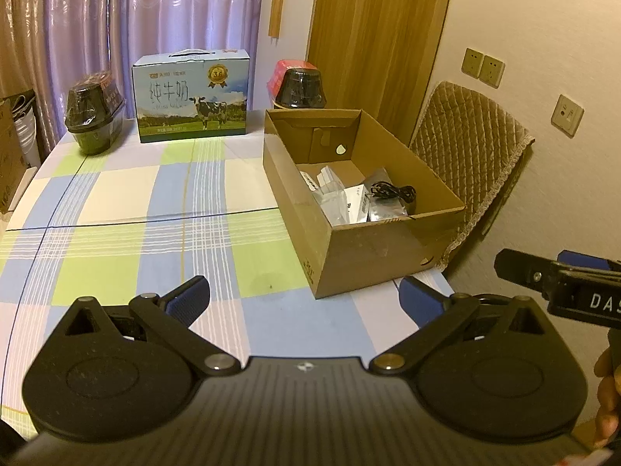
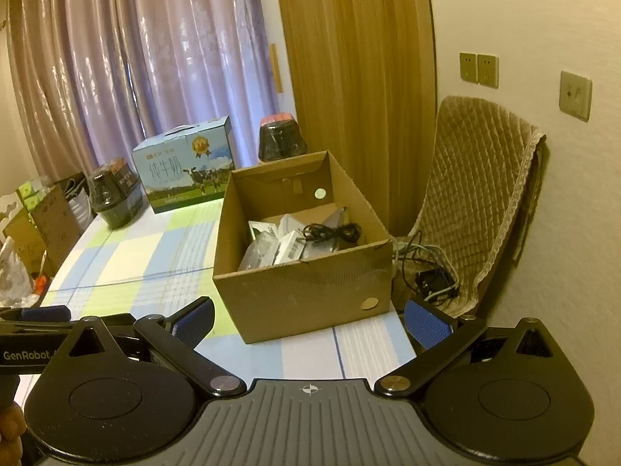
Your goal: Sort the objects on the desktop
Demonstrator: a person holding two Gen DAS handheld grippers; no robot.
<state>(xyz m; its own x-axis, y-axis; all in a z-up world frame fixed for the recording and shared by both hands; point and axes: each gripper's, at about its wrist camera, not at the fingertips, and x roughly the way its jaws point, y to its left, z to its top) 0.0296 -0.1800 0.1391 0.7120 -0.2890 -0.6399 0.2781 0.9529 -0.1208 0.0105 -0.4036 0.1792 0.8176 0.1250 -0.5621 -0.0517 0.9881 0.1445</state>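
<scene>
Nearest the lens in the left wrist view, the left gripper [image 1: 304, 299] hangs with its blue-padded fingers spread wide and nothing between them, low over the checked tablecloth [image 1: 163, 202]. The right gripper [image 2: 310, 322] is likewise released, its pads far apart and empty.

The open cardboard box [image 1: 368, 256] serves as the landmark. It stands on the tablecloth ahead of both grippers, toward the table's right edge. Inside it, on the floor of the box, lie white packets and papers [image 1: 341, 194], a silvery bag [image 1: 382, 204] and a coiled black cable [image 1: 392, 192], all heaped toward the near end of the box. Behind the box, at the far edge of the table, stands a dark plastic-wrapped jar with a red top [image 1: 300, 85]. To the left of the box and farther back sits a blue milk carton case printed with a cow [image 1: 190, 97], and left of that case a second dark wrapped jar [image 1: 93, 116]. To the right of the box, off the table, a chair with a quilted brown cover [image 2: 477, 194] stands against the wall; on its seat a tangle of wires and a black adapter [image 2: 431, 279] rests just beside the box's right wall.
</scene>
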